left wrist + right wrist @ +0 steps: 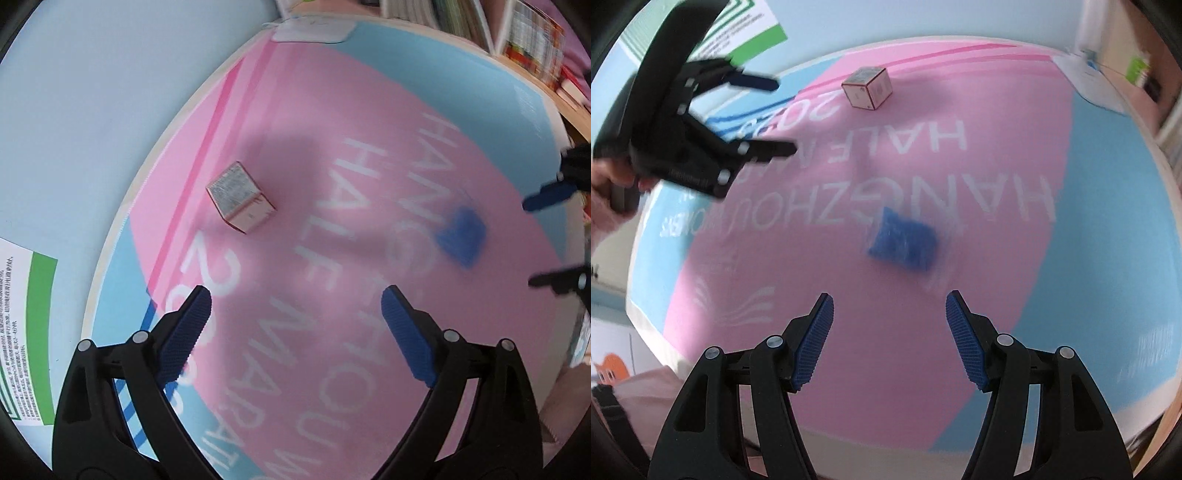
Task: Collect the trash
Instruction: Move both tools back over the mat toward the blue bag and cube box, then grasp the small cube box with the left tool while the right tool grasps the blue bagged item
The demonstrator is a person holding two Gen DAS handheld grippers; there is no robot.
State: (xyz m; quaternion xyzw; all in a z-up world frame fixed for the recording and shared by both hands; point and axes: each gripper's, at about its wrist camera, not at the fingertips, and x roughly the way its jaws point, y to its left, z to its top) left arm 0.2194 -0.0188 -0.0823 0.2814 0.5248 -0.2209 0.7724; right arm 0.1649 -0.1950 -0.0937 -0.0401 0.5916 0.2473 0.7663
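Note:
A small printed cardboard box (240, 197) (867, 88) lies on a pink and light-blue mat (369, 110) (1089, 221) with white lettering. A blurred blue packet in clear wrap (461, 230) (905, 240) rests on the pink area. My left gripper (295, 295) (785, 116) is open and empty, hovering over the mat short of the box. My right gripper (890, 299) (528, 243) is also open, with nothing between its pads, and the blue packet lies just ahead of it.
Books (532, 48) stand on a shelf past the mat's far edge, beside a white sheet (314, 31) (1086, 77). A printed sheet with a green border (26, 332) (750, 33) lies on the pale blue surface. A person's hand (605, 177) holds the left gripper.

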